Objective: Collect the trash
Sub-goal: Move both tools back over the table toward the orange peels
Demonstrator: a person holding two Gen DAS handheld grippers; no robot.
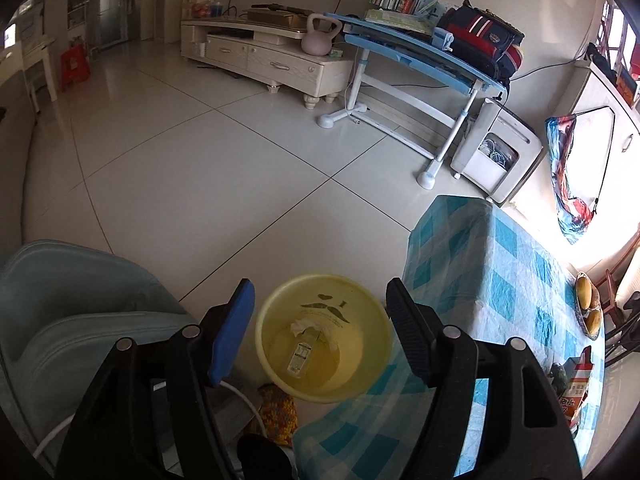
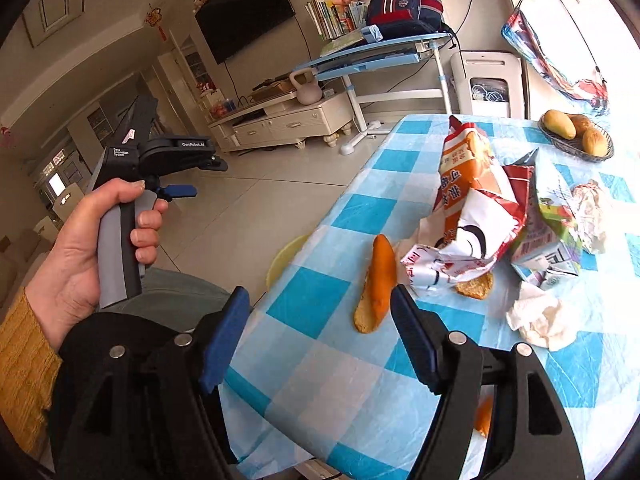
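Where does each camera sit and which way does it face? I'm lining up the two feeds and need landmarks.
Left wrist: on the left tongs, open, looking down into the yellow bin on the floor beside the checked table; only the tongs' fingers show.
Right wrist: on the right tongs, open, facing across the table at the orange peel, snack bag and tissue; the left hand shows too.
Shared: table, fruit basket, bin rim, blue desk, kettlebell.
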